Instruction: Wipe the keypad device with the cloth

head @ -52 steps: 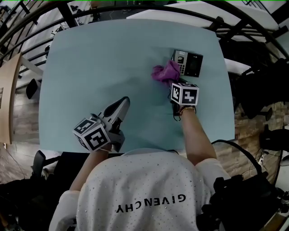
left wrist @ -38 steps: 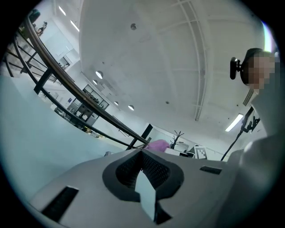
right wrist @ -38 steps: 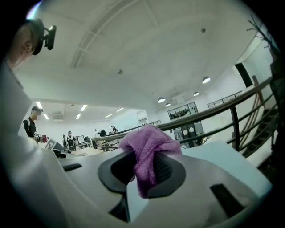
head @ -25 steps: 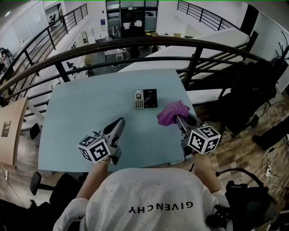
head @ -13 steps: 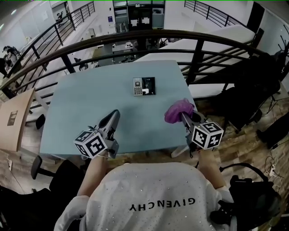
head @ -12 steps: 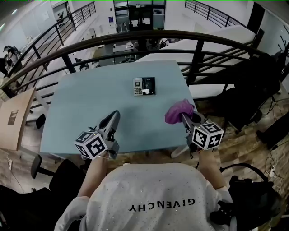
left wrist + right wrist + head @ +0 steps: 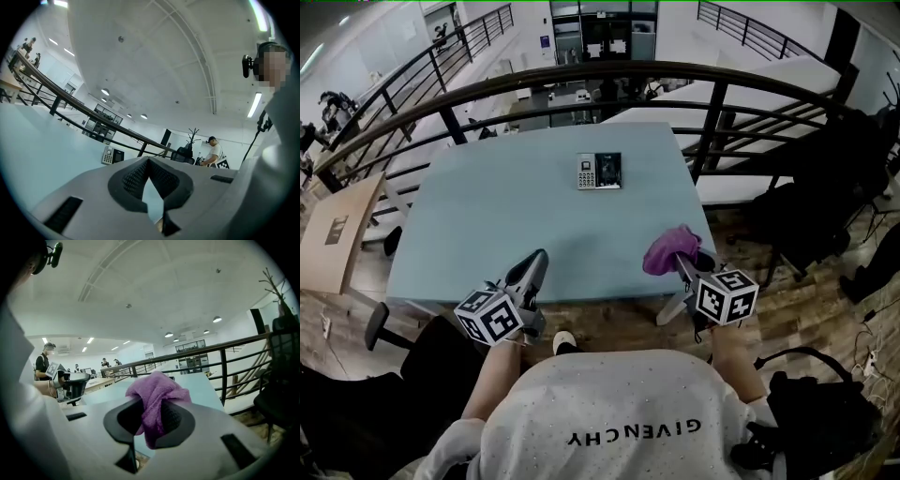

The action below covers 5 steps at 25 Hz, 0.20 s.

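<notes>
Purple cloth (image 7: 668, 248), judged soft, light and limp, best held by a bunched fold: clamped so in the right gripper (image 7: 682, 262), over the table's (image 7: 487, 206) near edge. Well apart from the keypad device (image 7: 600, 171), far side. Left gripper (image 7: 533, 266) closed, empty.

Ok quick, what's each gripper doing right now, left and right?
Left gripper: shut, nothing between its jaws.
Right gripper: shut on the purple cloth.
</notes>
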### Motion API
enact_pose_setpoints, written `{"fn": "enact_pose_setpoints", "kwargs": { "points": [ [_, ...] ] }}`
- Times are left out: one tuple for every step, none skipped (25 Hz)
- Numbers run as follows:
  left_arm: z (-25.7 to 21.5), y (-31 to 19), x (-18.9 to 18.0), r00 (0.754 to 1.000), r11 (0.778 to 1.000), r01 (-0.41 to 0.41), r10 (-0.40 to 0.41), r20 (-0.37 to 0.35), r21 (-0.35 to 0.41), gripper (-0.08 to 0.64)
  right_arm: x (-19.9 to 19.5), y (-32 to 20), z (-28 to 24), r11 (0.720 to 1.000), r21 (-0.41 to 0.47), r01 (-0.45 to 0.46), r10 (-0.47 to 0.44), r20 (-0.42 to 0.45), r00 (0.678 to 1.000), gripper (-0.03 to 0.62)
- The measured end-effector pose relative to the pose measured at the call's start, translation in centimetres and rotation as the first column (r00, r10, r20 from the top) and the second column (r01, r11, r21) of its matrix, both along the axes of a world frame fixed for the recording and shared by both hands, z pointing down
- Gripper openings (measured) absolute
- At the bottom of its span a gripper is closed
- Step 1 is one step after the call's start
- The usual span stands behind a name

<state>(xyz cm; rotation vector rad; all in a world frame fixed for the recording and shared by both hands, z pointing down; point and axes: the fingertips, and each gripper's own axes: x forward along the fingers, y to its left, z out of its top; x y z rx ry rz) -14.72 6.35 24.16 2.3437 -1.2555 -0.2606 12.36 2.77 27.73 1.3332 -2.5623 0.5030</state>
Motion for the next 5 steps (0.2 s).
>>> {"fn": "enact_pose_setpoints", "kwargs": {
  "points": [
    [-0.2, -0.9, -1.5, 1.000, 1.000, 0.004, -0.004, 0.001, -0.010, 0.000, -1.3, -1.1, -0.2, 1.000, -0.007, -0.003, 0.003, 0.003, 1.000, 0.049],
    [-0.5, -1.9, -2.9, 1.000, 1.000, 0.007, -0.008, -0.002, -0.015, 0.000, -2.5, -2.4, -0.8, 1.000, -0.010, -0.008, 0.008, 0.003, 1.000, 0.049],
    [-1.0, -3.0, -4.4, 1.000, 1.000, 0.009, -0.010, -0.008, -0.018, 0.000, -3.7, -3.6, -1.6, 1.000, -0.009, -0.014, 0.014, 0.001, 1.000, 0.049],
    [-1.6, -4.1, -5.6, 1.000, 1.000, 0.009, -0.010, -0.019, -0.019, 0.000, -4.7, -4.8, -2.5, 1.000, -0.007, -0.021, 0.021, -0.006, 1.000, 0.049],
    [-2.1, -5.1, -6.8, 0.999, 1.000, 0.008, -0.008, -0.032, -0.020, 0.000, -5.6, -6.0, -3.5, 1.000, -0.006, -0.030, 0.030, -0.016, 0.999, 0.049]
  ]
}}
